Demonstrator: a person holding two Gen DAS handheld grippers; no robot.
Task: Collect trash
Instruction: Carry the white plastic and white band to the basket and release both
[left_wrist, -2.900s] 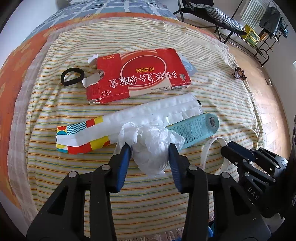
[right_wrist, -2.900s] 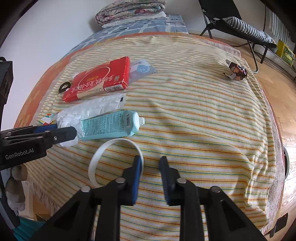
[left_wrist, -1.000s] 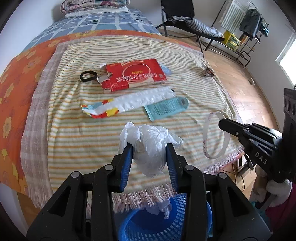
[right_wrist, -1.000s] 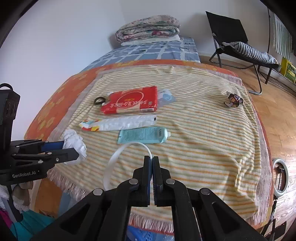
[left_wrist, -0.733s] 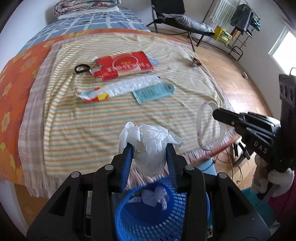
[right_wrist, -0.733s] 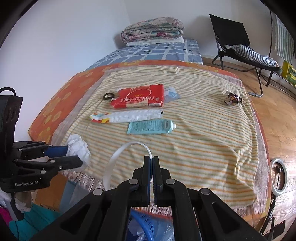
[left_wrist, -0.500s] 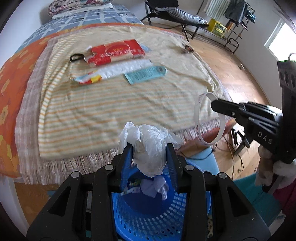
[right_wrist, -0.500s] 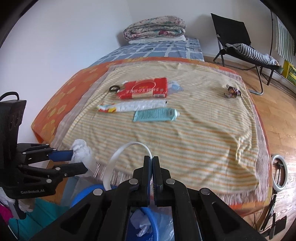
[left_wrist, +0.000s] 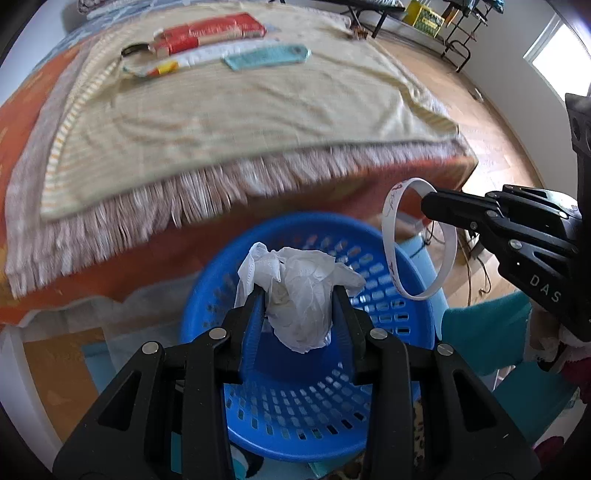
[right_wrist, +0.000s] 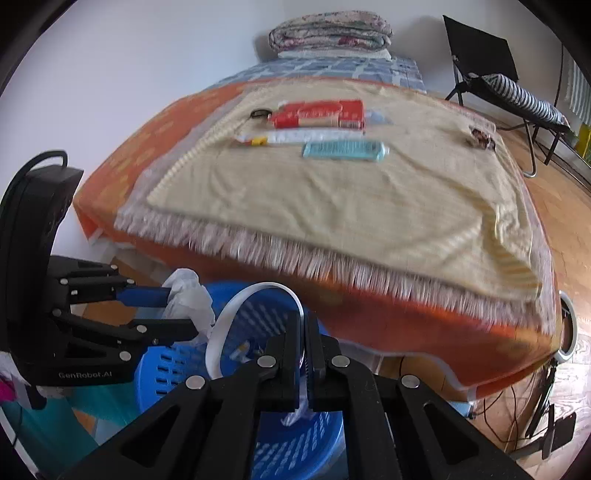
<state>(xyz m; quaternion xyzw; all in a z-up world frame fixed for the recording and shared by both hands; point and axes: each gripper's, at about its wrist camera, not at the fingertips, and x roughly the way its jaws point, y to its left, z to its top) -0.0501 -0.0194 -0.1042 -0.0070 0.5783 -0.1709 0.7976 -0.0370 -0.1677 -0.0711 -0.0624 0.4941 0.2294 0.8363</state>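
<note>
My left gripper (left_wrist: 297, 299) is shut on a crumpled white tissue wad (left_wrist: 301, 291), held right above the blue perforated trash basket (left_wrist: 306, 402) on the floor at the foot of the bed. My right gripper (right_wrist: 304, 321) is shut on a thin white plastic loop (right_wrist: 225, 325); that loop (left_wrist: 417, 240) hangs over the basket's right rim. From the right wrist view the left gripper (right_wrist: 173, 310) with the tissue (right_wrist: 188, 299) hovers over the basket (right_wrist: 291, 443). On the bed lie a red carton (right_wrist: 319, 112), a white wrapper (right_wrist: 303, 136) and a teal tube (right_wrist: 345, 151).
The bed's striped blanket with a fringed edge (left_wrist: 207, 184) hangs just beyond the basket. A small black ring (right_wrist: 260, 113) and a dark crumpled wrapper (right_wrist: 480, 138) also lie on it. A folding chair (right_wrist: 495, 74) stands on the wooden floor at right; cables (right_wrist: 517, 413) trail beneath.
Both grippers have drawn back off the bed and sunk toward the blue basket, which now fills the lower views. The tissue and the loop stay gripped.
</note>
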